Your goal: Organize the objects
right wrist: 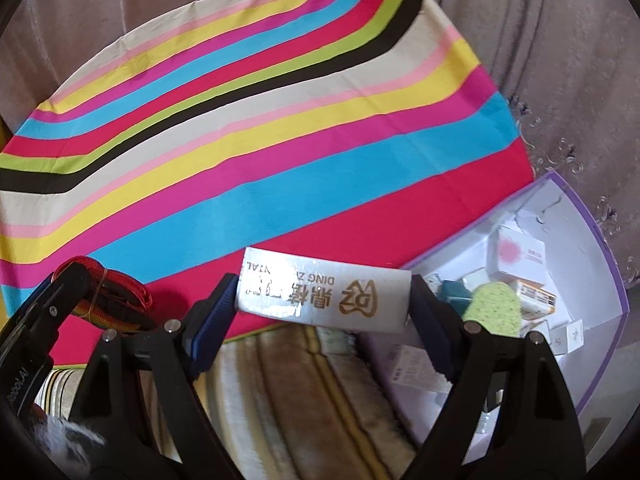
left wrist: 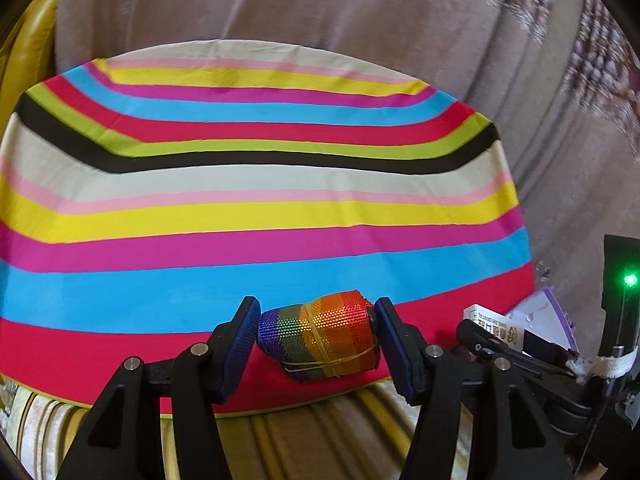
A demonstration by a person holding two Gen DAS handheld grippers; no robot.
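1. Two things are in my grip at once, one in each hand-held gripper, both just above the near edge of the counter (left wrist: 280, 184).
2. My left hand-held gripper (left wrist: 314, 334) pinches a rainbow mesh roll (left wrist: 320, 340) between its ribbed blue pads (left wrist: 240, 344). The roll is a squashed, stubby bundle of perforated, shiny webbing, banded purple through green to orange and red, with thin rubber bands (left wrist: 320, 350) around it.
3. My right hand-held gripper (right wrist: 322, 300) clamps a white box (right wrist: 320, 292) by its two short ends. The box is long, flat-sided and glossy, made of card, with gold lettering and a gold emblem that read upside down from here.
4. In the right wrist view, the left hand-held gripper and its roll show at the lower left, near the box but apart from it.
5. The counter is round and covered with smooth cloth in broad stripes: red, blue, magenta, yellow, pink, cream, black and lime.
6. An open purple-edged carton (right wrist: 600, 248) with white inner walls sits just beside the counter on the right, holding small white boxes (right wrist: 520, 256) and a nubbly lime-green sponge (right wrist: 496, 304).
7. Below the counter's edge lies ribbed, striped fabric (right wrist: 304, 392) in tan and cream.
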